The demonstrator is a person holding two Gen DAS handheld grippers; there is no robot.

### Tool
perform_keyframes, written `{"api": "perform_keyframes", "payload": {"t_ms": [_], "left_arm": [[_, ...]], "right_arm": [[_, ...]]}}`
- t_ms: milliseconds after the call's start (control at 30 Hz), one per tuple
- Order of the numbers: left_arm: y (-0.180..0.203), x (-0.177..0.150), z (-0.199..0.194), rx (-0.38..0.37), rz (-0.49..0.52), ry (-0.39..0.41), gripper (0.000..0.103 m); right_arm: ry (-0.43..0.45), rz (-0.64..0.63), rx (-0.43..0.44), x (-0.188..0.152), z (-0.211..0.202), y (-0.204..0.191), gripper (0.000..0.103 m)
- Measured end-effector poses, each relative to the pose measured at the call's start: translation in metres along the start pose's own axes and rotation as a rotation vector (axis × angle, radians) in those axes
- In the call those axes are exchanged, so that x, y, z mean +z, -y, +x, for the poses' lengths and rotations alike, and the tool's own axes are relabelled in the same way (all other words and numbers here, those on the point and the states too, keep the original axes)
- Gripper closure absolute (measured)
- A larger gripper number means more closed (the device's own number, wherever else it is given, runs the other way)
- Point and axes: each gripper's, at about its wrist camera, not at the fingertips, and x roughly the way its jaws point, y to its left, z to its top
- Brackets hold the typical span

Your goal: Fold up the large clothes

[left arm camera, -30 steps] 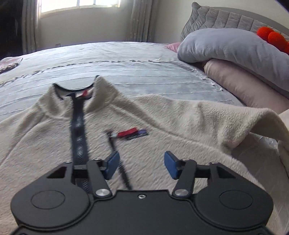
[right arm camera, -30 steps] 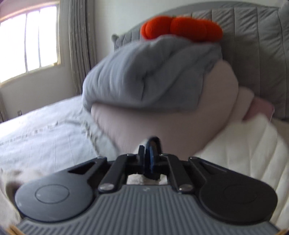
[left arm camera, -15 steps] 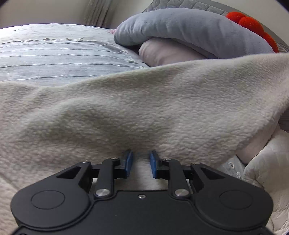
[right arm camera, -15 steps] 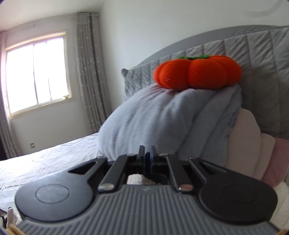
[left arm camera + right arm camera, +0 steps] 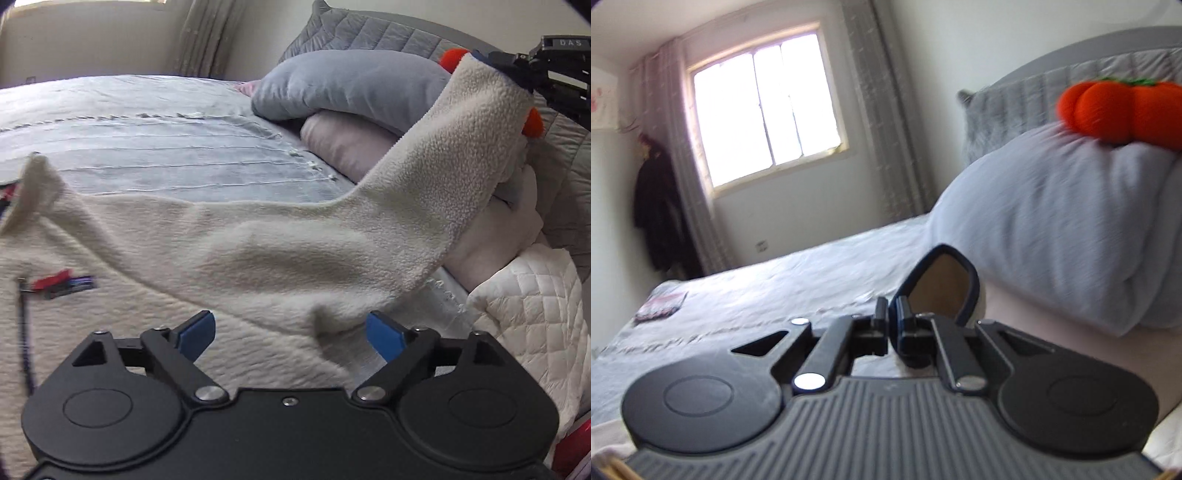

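A cream fleece pullover (image 5: 155, 314) lies front up on the grey bed, collar at the far left. Its sleeve (image 5: 436, 173) is lifted up and to the right. My right gripper (image 5: 495, 64) holds the sleeve's end at the upper right of the left wrist view. In the right wrist view the right gripper (image 5: 892, 325) is shut on the dark-trimmed cuff (image 5: 942, 284), which sticks up between the pads. My left gripper (image 5: 290, 332) is open and low over the fleece, with a fold of it between the blue fingertips (image 5: 195, 330).
Grey bedspread (image 5: 166, 147) stretches behind the pullover. A grey pillow (image 5: 351, 85) on a pink one (image 5: 343, 144) lies at the headboard, with an orange pumpkin plush (image 5: 1123, 107) on top. A white quilt (image 5: 528, 306) is at the right. A window (image 5: 764, 107) is beyond.
My left gripper narrowed close against the fleece, then opened wide and drew back. My right gripper has lifted the sleeve higher and turned left towards the window.
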Motion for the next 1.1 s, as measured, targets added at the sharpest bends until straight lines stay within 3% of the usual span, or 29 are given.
{"api": "perform_keyframes", "payload": {"t_ms": [167,467,767,800,833,900,1100], "left_arm": [[-0.054,-0.01,-0.055,0.135,0.021,0.01,0.009],[-0.158,-0.039,-0.157,0.175,-0.153,0.087,0.009],[-0.23,-0.075,-0.209,0.229,-0.284,0.148,0.009],[-0.237,-0.078,-0.211,0.223,-0.304,0.15,0.009],[-0.242,-0.08,-0.212,0.219,-0.323,0.152,0.009],[-0.253,-0.086,-0.214,0.202,-0.364,0.157,0.009],[-0.258,-0.083,-0.185,0.135,-0.407,0.137,0.015]], "right_arm": [[-0.13,-0.051,0.101,-0.036,0.029,-0.075,0.099],[-0.302,-0.041,0.352,-0.097,0.074,-0.228,0.099],[-0.506,-0.108,0.535,-0.174,0.095,-0.361,0.096],[-0.529,-0.123,0.542,-0.181,0.094,-0.371,0.082],[-0.537,-0.139,0.539,-0.183,0.092,-0.376,0.056],[-0.496,-0.169,0.526,-0.182,0.085,-0.376,0.036],[-0.451,-0.155,0.421,-0.167,0.085,-0.31,0.035]]}}
